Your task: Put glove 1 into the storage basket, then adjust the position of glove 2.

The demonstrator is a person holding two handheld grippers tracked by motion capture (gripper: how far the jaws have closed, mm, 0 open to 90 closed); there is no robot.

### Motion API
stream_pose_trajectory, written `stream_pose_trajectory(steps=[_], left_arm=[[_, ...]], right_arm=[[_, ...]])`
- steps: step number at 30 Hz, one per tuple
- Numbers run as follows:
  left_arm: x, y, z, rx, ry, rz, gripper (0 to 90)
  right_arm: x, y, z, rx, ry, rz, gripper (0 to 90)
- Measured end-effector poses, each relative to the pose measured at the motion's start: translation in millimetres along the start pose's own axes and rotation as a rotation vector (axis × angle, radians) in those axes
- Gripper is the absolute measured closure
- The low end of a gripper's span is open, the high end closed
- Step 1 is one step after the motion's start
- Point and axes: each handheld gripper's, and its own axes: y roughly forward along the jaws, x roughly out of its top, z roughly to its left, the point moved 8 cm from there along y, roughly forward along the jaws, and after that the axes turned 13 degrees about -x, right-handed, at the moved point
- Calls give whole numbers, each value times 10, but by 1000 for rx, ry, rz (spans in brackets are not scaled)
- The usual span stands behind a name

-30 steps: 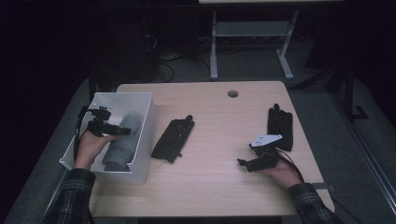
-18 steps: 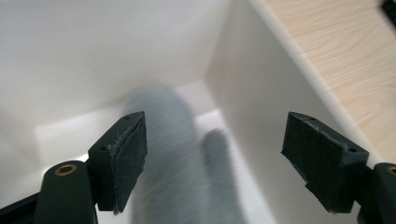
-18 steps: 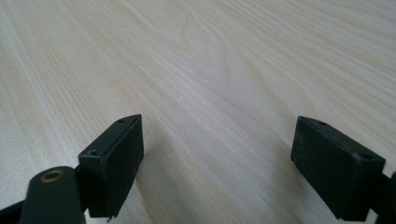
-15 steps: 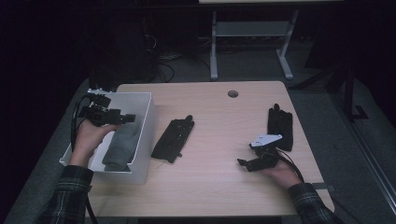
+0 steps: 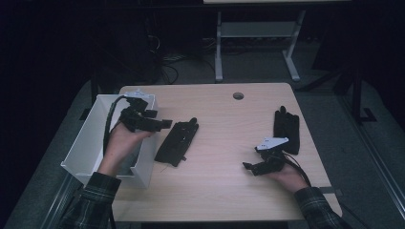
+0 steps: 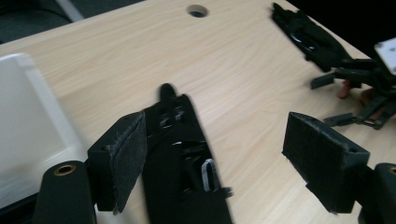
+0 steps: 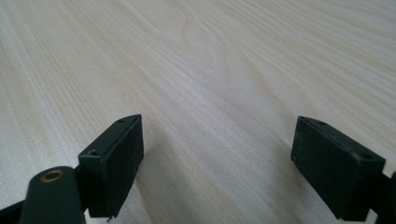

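Left tongs (image 5: 165,124) wide open, nothing between the pads (image 6: 128,156), held in the air over the right wall of the white bin (image 5: 86,143), pointing right toward the near black glove (image 5: 177,142). The jaws have just been opening a bit more. Right tongs (image 5: 248,167) also wide open and empty, low over bare desk (image 5: 224,191) at near right, hand resting there.

Hard to see: bin's inside is mostly blocked by the left hand (image 5: 119,143) and forearm; dark contents, can't tell what. In the left gripper view the near black glove is blurred and its near end is cut off by the frame. Room past the desk is very dark: cables and a stand's legs on the floor, little else readable.

Around: near black glove lies flat at left-centre, just right of the bin, apart from the left tongs. A second black glove (image 5: 286,126) lies at far right, just beyond the right tongs. Round cable hole (image 5: 238,96) near the far edge.
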Motion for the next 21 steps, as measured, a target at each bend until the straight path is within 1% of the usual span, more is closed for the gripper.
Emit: stream_pose_trajectory(steps=[2,3,5,7,8,13,14,16,19,20,21], left_arm=[[-6,88,-70,-12,3,-1,213],[-18,130,-101,-17,12,7,213],[-45,224,-167,-23,17,11,206],[-80,311,-237,-39,22,13,203],[-101,349,-273,-48,32,21,201],[-213,546,-428,-71,55,35,201],[-257,606,-463,-78,70,42,201],[-324,672,-492,-81,90,55,200],[-432,794,-553,-96,95,61,198],[-484,841,-570,-98,111,77,196],[-521,877,-584,-98,119,82,196]], right_arm=[[-1,0,-3,-1,-3,0,169],[-1,0,-3,-1,-3,0,169],[0,-1,1,0,1,1,169],[0,0,1,0,1,0,169],[-1,0,-2,-1,-2,1,169],[0,-1,2,-1,1,0,169],[-1,-2,3,-1,2,0,169],[-3,-3,4,-2,3,1,163],[-8,1,-5,-9,9,14,132],[-10,2,-10,-11,5,14,132],[-9,2,-7,-11,9,14,132]])
